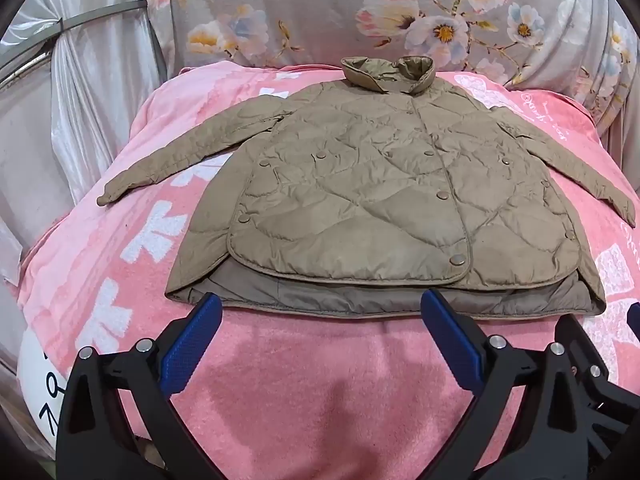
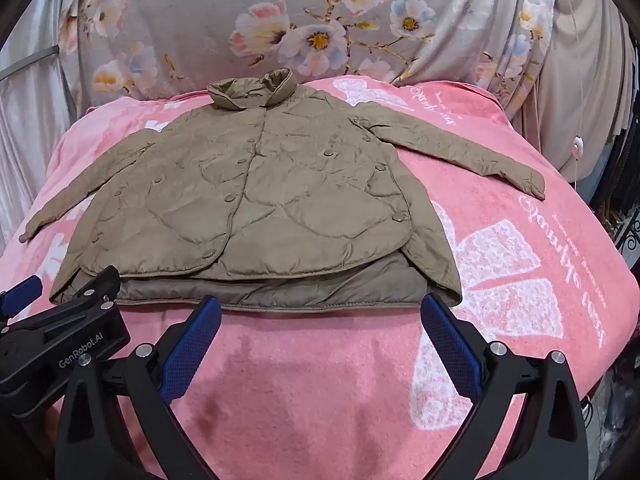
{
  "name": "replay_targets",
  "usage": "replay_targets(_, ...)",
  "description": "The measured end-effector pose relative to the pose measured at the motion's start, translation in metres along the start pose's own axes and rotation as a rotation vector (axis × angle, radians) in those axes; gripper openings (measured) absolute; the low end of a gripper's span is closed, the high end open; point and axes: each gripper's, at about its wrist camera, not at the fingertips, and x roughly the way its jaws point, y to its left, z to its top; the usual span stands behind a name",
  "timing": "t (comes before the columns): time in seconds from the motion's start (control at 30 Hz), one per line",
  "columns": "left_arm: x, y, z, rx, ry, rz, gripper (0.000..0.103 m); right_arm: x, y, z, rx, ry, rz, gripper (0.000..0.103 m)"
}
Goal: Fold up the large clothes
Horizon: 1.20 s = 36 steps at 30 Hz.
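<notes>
From my left wrist, a tan quilted jacket [image 1: 384, 184] lies flat and face up on a fuzzy pink blanket [image 1: 300, 380], its diamond stitching puffy, round snaps down the front, collar [image 1: 390, 74] standing at the far end. Both sleeves spread out sideways; the smooth grey-brown lining shows under the lifted front hem. My left gripper [image 1: 320, 312] hangs just short of that hem, its blue ribbed fingers [image 1: 192, 340] spread wide with nothing between them. A floral grey cloth [image 1: 360, 12] drapes behind; the black frame at the lower right edge is cut off by the picture. From my right wrist, the jacket [image 2: 260, 200] sits left of centre on the blanket [image 2: 320, 380], whose white print [image 2: 500, 272] is too warped to read. My right gripper [image 2: 320, 312] is likewise wide apart and empty near the hem. The left gripper's black body blocks the hem's left corner.
</notes>
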Motion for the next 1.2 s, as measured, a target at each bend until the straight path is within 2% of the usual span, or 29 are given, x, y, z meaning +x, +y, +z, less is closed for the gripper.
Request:
replay_targets(0.3,0.011,-0.007,0.001,-0.008,0.012,0.004,0.097,0.006,0.002,-0.001,0.006,0.007,0.005,0.098)
replay_targets(0.5,0.009,0.005,-0.003,-0.032,0.038,-0.02,0.098,0.005,-0.002,-0.003,0.001,0.012,0.011,0.098)
replay_targets(1.2,0.004,0.014,-0.004,-0.056,0.042,-0.029,0.098,-0.006,0.001,-0.003,-0.013,-0.005,0.005,0.098)
